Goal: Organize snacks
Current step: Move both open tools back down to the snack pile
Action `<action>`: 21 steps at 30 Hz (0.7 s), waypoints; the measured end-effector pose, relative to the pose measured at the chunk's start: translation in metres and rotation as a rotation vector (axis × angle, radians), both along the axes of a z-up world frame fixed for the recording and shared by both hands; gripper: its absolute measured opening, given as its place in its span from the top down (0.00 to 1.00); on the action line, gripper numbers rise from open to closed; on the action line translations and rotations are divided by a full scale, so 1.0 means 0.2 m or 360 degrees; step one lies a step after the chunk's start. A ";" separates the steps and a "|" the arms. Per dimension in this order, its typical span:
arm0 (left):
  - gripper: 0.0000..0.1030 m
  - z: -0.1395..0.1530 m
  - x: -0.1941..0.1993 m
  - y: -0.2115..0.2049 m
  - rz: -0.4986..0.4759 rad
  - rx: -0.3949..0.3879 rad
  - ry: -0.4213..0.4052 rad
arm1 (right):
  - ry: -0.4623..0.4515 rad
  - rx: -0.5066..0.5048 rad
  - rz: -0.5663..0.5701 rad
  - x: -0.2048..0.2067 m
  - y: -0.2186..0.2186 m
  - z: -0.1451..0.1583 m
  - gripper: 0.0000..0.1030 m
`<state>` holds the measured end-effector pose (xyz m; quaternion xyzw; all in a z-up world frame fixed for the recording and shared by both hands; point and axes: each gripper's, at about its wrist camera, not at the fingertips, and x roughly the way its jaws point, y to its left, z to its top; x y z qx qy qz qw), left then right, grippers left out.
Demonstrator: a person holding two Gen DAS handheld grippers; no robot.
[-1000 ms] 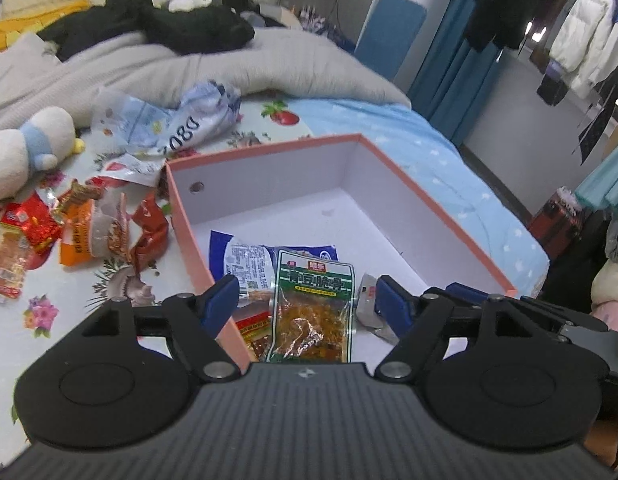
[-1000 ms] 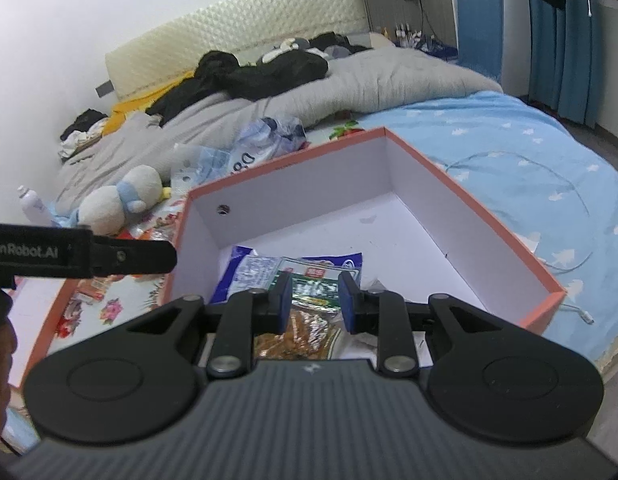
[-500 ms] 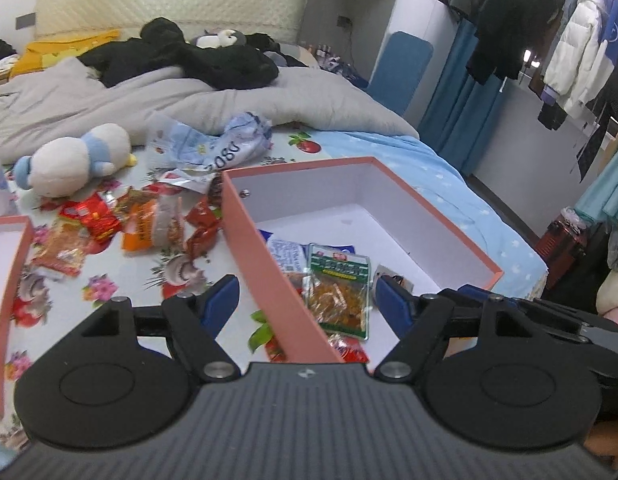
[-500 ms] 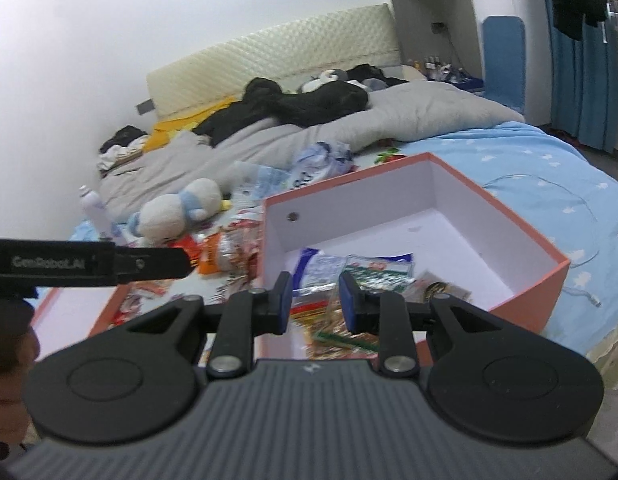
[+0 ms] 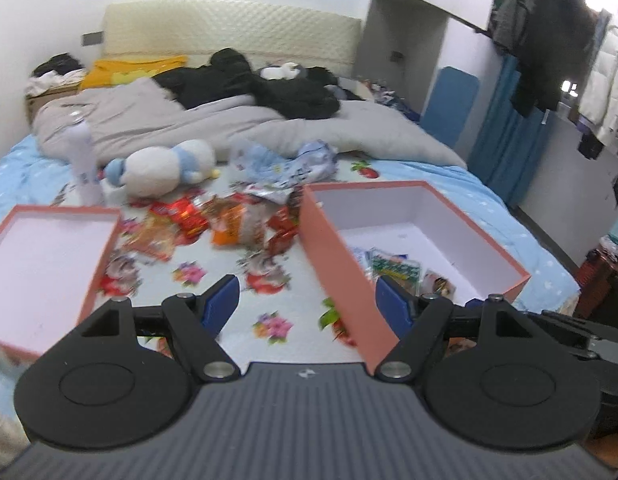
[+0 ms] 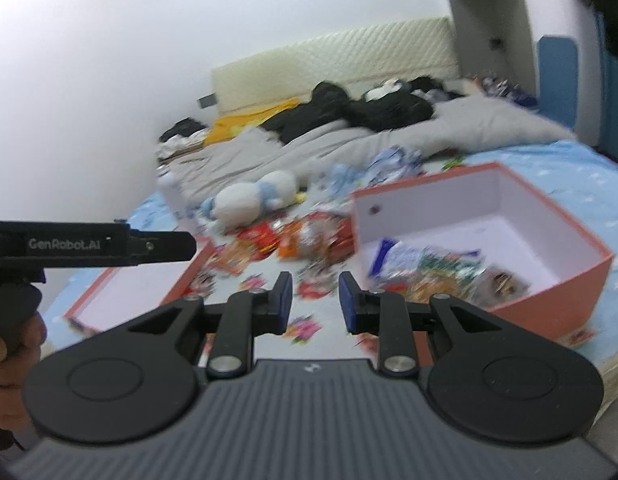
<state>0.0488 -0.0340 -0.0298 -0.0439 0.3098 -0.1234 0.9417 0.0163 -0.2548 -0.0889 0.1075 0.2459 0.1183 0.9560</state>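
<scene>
The left tool (image 5: pixel 307 300) is held up over the bed (image 5: pixel 229 292), and its two blue fingers (image 5: pixel 221 302) are spread wide with nothing between them. The right tool (image 6: pixel 315 300) is up over the bed too. Its fingers are a little way apart, and they hold nothing.

A pink box (image 5: pixel 461 216) with white insides sits on the right side of the bed. A few snack packs lie in its near corner. One is a green pack (image 5: pixel 395 268), and a blue and white pack (image 6: pixel 401 258) lies just beside it. The right view is blurry, so I cannot tell how many packs are in there.

A pile of loose snacks (image 5: pixel 213 224) lies on the flowery sheet (image 5: pixel 273 324) between the pink box and a second pink box (image 5: pixel 49 248) on the left. That pile has red and orange packs in it. Nothing can be seen inside the second box.

Behind the pile lies a white and blue soft toy (image 5: pixel 165 168). A white bottle (image 5: pixel 83 164) stands to its left. A crumpled blue and white bag (image 5: pixel 293 164) lies to its right. Farther back there is a grey blanket (image 5: pixel 157 124) with black clothes (image 5: pixel 261 84) on top.
</scene>
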 end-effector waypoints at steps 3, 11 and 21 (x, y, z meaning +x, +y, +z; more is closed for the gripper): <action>0.23 -0.04 -0.06 0.09 0.0073 0.0015 0.0031 | 0.0008 -0.0004 0.0068 -0.02 0.07 -0.02 0.72; 0.23 -0.13 -0.13 0.25 0.0207 -0.0035 0.0083 | 0.0031 -0.0081 0.0110 0.01 0.16 -0.08 0.72; 0.23 -0.25 0.07 0.32 0.0191 -0.0015 0.0107 | -0.0008 -0.0186 0.0097 0.10 0.31 -0.17 0.72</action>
